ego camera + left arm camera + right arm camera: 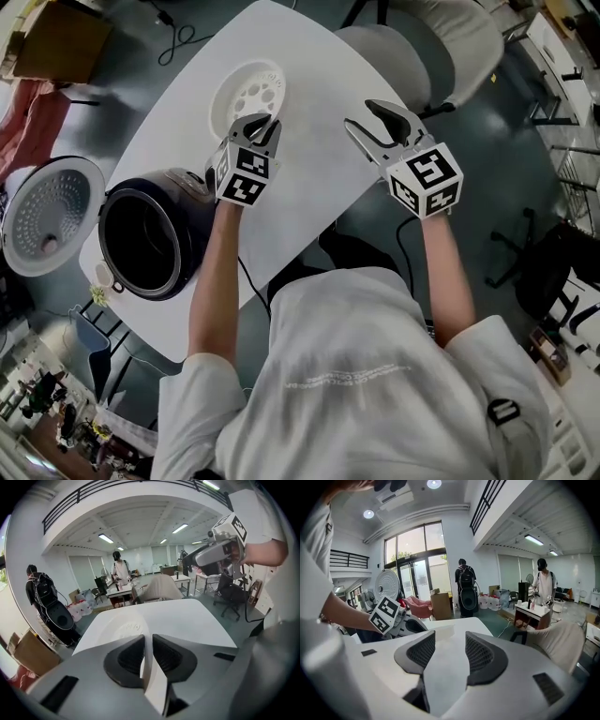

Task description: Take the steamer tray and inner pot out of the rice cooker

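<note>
White plastic rim pinched in the left gripper (262,124), jaws nearly closed on it. It belongs to the round white perforated steamer tray (246,89), open side up over the white rounded table (309,197) (round, so no long axis). The right gripper (359,113) gapes wide, empty. The black round rice cooker (187,225) sits left, lid open.

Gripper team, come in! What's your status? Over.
Left hand-held gripper pinching steamer tray rim, on table. Right hand-held gripper open, empty. Inner pot still in rice cooker. Nothing in the way.
</note>
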Available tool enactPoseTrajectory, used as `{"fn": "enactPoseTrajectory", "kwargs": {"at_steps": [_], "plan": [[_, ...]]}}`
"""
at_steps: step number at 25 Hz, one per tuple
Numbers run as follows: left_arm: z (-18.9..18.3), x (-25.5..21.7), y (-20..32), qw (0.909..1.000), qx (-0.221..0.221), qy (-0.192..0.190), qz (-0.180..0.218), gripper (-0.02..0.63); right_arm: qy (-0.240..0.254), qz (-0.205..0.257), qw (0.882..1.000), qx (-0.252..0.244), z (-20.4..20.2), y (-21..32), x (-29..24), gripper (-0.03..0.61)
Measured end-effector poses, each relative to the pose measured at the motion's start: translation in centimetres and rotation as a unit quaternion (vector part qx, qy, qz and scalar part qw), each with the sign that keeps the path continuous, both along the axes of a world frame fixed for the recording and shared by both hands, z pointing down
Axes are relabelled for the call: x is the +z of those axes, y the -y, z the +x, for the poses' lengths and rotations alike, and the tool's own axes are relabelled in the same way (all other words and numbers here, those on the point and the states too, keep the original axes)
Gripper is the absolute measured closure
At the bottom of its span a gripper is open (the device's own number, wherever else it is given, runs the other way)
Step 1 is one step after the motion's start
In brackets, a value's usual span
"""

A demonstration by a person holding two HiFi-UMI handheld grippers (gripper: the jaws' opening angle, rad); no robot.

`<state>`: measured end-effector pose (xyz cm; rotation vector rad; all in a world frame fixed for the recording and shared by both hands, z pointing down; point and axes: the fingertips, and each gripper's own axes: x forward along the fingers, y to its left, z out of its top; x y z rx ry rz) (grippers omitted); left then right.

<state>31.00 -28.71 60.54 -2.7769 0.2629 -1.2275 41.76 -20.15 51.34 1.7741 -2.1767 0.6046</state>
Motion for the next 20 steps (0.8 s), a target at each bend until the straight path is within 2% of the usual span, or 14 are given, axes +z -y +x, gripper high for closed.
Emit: {"fn": "enactPoseTrajectory", "kwargs": {"at_steps": [7,12,20], "plan": [[0.8,2.4,1.0,0.9998,-0.007,0.014,-0.009,0.558,0.014,-0.019,1.000,0.002,0.6,0.6,1.8,0.370],[1.1,5.2,2.2,0.9985,-0.017,0.050,-0.013,0.557,0.020,-0.023,1.000,0.008,1.1,0.8,2.5,0.370],[1.5,7.4,2.6,0.9964,-0.012,0.084,0.006,0.554,0.020,-0.034,0.999,0.024,2.6,0.1,3.4,0.370]]}}
